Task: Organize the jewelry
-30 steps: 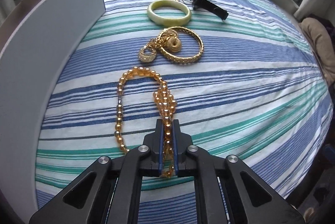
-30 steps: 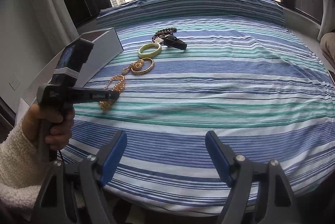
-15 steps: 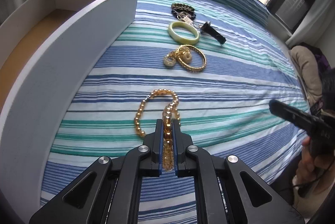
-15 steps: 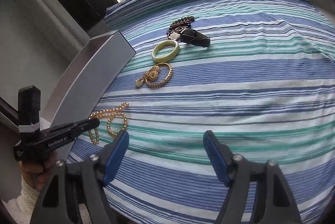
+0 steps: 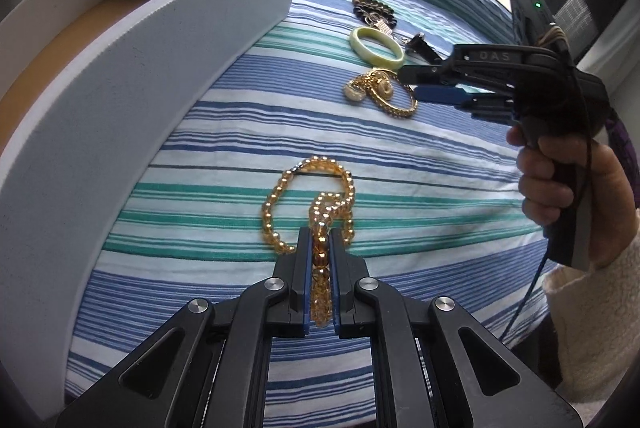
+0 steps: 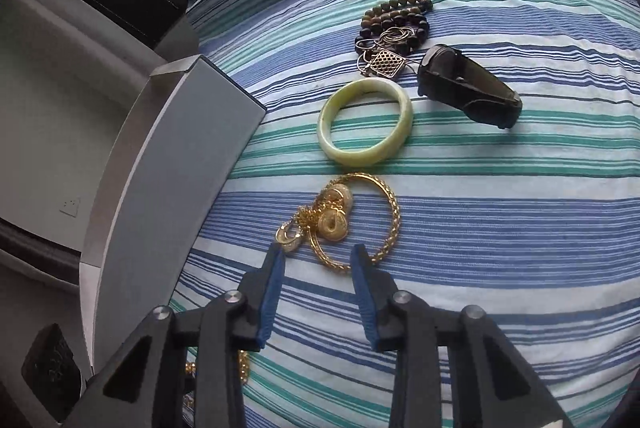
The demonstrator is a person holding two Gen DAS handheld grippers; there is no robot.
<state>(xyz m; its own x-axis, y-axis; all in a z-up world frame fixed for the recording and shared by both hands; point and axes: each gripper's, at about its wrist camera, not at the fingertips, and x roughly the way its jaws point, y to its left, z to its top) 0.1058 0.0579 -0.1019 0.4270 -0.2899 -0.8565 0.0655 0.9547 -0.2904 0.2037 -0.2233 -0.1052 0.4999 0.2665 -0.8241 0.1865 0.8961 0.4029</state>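
Right tool [image 6: 316, 260] swung in over gold bangle cluster [image 6: 340, 220] mid-bed, jaws closing, nothing pinched yet. My left tool [image 5: 320, 252] pinching amber bead strand [image 5: 308, 203], near white box [image 5: 120, 99] at left. Next: box.

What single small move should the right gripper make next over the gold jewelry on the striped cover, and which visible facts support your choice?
Probably ease the right gripper slightly forward and down until its closing jaws straddle the near rim of the gold bangle. Nothing is between the fingertips yet; the bangle lies just beyond them, tangled with the gold earrings. The left gripper is already shut on the amber bead necklace.
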